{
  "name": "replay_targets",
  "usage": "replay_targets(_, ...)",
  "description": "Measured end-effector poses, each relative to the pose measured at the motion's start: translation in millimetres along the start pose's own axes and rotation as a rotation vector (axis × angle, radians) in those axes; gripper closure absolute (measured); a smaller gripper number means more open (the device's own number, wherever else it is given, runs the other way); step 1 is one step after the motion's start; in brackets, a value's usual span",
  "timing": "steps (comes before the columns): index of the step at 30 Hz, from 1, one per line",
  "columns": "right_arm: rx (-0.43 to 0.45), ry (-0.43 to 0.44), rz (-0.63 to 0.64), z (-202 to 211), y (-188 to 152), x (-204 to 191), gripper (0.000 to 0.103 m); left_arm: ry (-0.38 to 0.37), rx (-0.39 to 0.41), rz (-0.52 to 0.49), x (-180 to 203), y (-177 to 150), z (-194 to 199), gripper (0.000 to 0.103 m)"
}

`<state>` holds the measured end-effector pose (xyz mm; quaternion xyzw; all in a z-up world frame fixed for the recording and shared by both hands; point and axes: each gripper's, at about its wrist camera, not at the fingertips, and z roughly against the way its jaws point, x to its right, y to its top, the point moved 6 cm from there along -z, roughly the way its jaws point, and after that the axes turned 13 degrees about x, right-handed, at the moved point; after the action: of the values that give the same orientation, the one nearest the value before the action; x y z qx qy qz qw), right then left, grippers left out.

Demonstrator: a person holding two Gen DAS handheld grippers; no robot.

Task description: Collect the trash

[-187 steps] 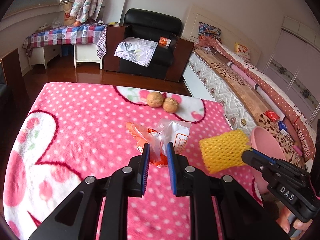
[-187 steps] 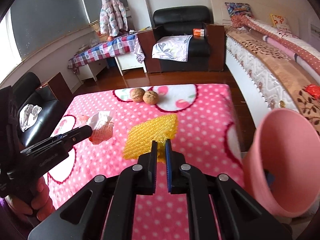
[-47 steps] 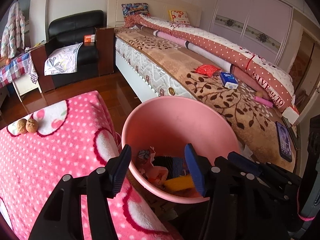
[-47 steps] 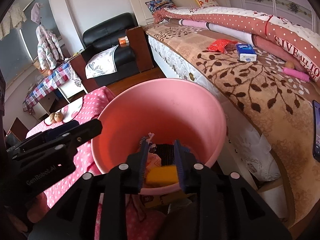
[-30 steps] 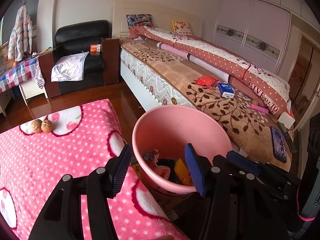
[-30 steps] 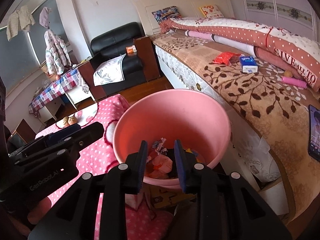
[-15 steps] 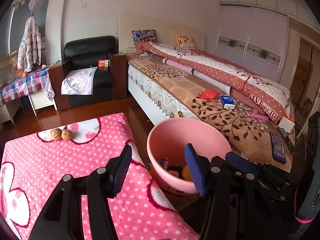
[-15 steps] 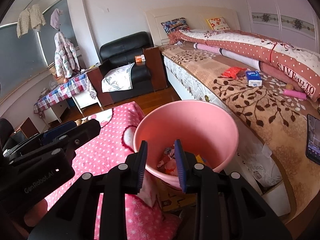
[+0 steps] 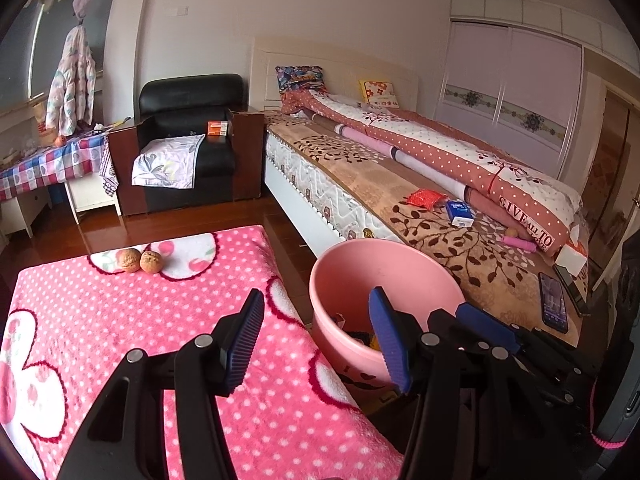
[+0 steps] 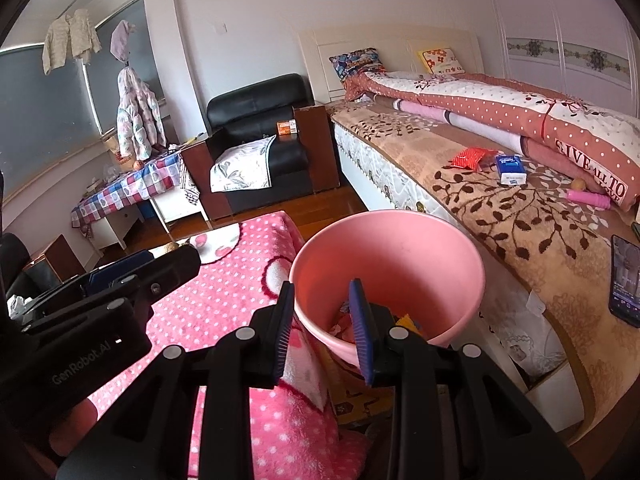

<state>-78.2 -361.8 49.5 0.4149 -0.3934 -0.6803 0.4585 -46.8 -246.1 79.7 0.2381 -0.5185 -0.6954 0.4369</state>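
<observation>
Lower centre of both views, my left gripper (image 9: 316,340) and right gripper (image 10: 320,332) gape empty above the pink bin (image 10: 472,276) holding trash; drop-off looks done. Next, I'd check the blanket (image 9: 120,304).

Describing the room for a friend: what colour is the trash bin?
Pink; the bin shows best in the right wrist view.

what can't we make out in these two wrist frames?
- Pink bin contents: left wrist, near wall and the left tool hide most.
- Bin base: right wrist, hidden behind the right tool.
- Walnuts: right wrist, nearly hidden behind the left tool.
- Phone: cut by frame edge.
</observation>
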Motion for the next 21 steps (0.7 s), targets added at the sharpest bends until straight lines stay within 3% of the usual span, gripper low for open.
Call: replay_targets(21,0.002,0.002,0.008,2,-1,-11,0.074,0.011,0.002,0.031,-13,-3,8,0.049)
